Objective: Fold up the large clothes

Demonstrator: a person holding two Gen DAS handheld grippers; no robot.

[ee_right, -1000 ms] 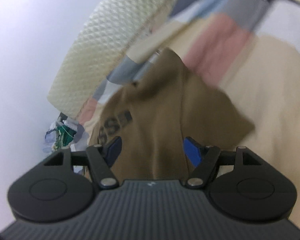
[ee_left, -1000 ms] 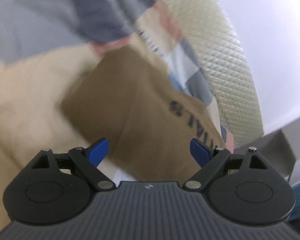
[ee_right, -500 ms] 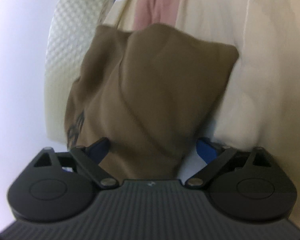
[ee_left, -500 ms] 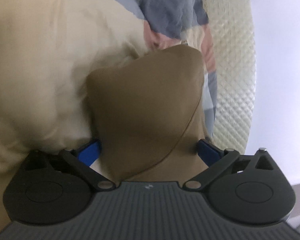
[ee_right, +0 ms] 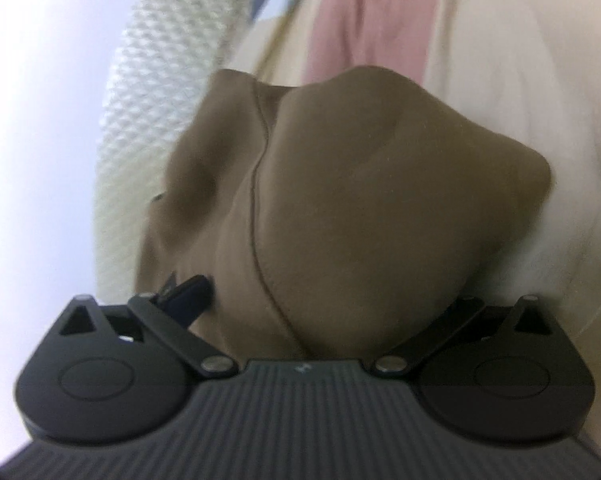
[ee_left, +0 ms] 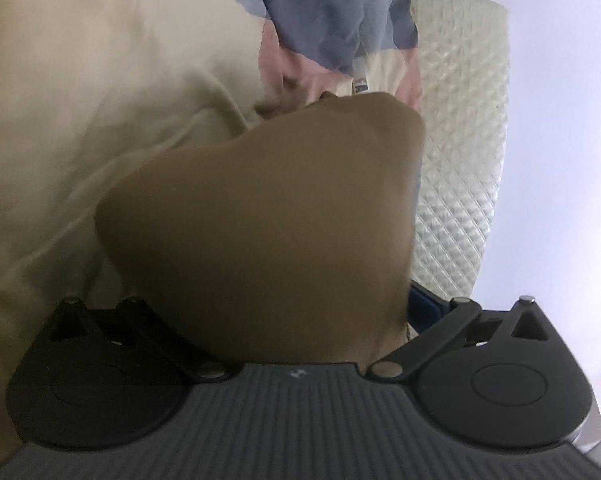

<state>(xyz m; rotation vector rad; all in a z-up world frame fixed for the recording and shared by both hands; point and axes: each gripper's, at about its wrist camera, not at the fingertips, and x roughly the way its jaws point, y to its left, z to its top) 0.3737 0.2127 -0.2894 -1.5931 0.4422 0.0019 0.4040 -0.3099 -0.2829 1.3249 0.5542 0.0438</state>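
Both claws stood at full spread, and neither pressed on anything.

1. Left claw (ee_left: 284, 312). In the left wrist view the jaws were wide apart. Only one blue pad (ee_left: 424, 308) showed, on the picture's right; the other was hidden behind cloth. A lobe of the brown garment (ee_left: 268, 232) bulged between the jaws and hid the space between them. The visible pad lay just beside the cloth edge, with no sign of pressing on it.

2. Right claw (ee_right: 332, 300). In the right wrist view the jaws were likewise wide. One dark pad (ee_right: 188, 292) showed on the picture's left, touching or just beside the brown garment (ee_right: 360, 200); the opposite pad was hidden. A stitched seam (ee_right: 256, 208) ran down the cloth between the jaws. The frame was blurred.

3. Location of the work item. The brown garment lay bunched on a bed, on a cream bedcover (ee_left: 100, 100), close to the bed's edge where a quilted mattress side (ee_left: 460, 140) showed. Beyond it lay bedding in grey-blue, pink and cream blocks (ee_left: 332, 20).

4. Surroundings. A pale wall (ee_left: 560, 120) stood past the mattress edge.
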